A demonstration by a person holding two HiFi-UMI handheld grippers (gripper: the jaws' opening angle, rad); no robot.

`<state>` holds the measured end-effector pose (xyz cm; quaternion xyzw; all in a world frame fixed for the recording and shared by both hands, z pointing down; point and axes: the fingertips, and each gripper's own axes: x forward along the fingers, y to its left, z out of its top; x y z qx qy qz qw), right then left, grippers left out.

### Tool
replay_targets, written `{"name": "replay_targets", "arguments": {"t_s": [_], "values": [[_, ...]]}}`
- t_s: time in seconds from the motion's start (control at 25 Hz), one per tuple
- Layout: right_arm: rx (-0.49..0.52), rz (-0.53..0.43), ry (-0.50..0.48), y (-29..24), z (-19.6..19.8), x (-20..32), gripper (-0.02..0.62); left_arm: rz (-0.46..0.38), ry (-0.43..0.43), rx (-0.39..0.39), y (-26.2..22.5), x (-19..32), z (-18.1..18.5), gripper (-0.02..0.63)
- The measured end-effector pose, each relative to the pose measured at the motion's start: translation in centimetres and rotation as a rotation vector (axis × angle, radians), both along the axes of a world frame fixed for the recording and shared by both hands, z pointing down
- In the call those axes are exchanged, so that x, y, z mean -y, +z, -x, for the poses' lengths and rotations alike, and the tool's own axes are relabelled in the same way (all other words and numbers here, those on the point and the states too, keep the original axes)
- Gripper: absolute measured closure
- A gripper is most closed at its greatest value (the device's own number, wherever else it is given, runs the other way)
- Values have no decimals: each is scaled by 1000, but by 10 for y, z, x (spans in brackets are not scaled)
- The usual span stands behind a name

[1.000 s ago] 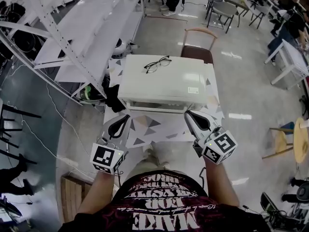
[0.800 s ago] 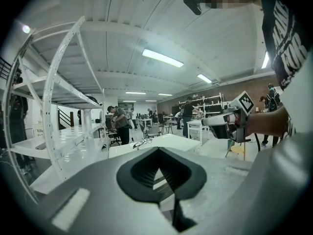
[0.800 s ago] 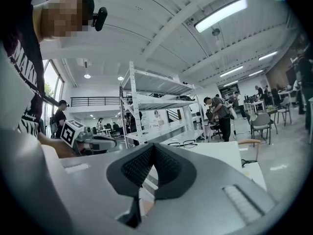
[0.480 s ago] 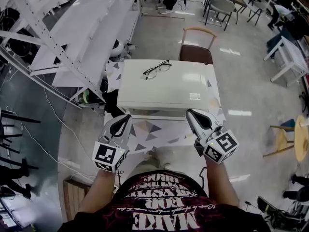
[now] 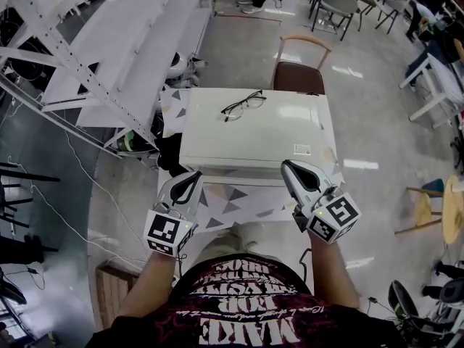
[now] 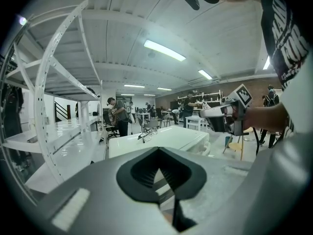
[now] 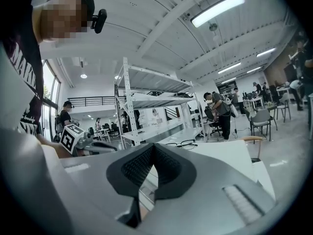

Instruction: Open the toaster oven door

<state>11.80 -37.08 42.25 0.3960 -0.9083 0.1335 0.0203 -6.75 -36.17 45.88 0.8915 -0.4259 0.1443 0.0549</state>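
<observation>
A white toaster oven (image 5: pixel 254 133) stands on a small table, seen from above, with a pair of glasses (image 5: pixel 243 105) on its top. Its front face is nearly hidden under its near edge, and I cannot see a door swung out. My left gripper (image 5: pixel 194 176) hangs just in front of the oven's near left corner, shut with nothing in it. My right gripper (image 5: pixel 288 167) is at the near right corner, also shut and empty. In the left gripper view the oven (image 6: pixel 161 141) lies beyond the closed left gripper (image 6: pixel 157 151). The right gripper (image 7: pixel 154 147) points past the oven (image 7: pixel 230 155).
The table carries a cloth with a triangle pattern (image 5: pixel 239 198). A wooden chair (image 5: pixel 301 64) stands behind the table. A white shelving rack (image 5: pixel 94 64) runs along the left. A wooden crate (image 5: pixel 109 288) sits on the floor at lower left, a stool (image 5: pixel 442 209) at the right.
The head view has shifted a little, so the oven sits slightly lower in frame. Both grippers stay shut at the oven's near corners, with the left one moved slightly right.
</observation>
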Motion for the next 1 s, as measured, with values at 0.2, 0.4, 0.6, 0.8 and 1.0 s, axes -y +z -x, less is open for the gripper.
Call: {"name": "replay_targets", "arguments": {"t_s": [0.2,0.4,0.6,0.8,1.0], "values": [[-6,18,-5,6,6,10,569,28,12,-1,14,9,1,604],[-18,29,-10,7,12,19,569,49,26,-8,24,16,1,604],[-19,46,-9,11,14,27,571,80,52,-10,39,19,-5,604],[-3,50,1,10,12,34,569,118,64,8,62,24,-9,604],[-9,50,12,10,4,38,569,126,68,1,68,28,-13,604]]}}
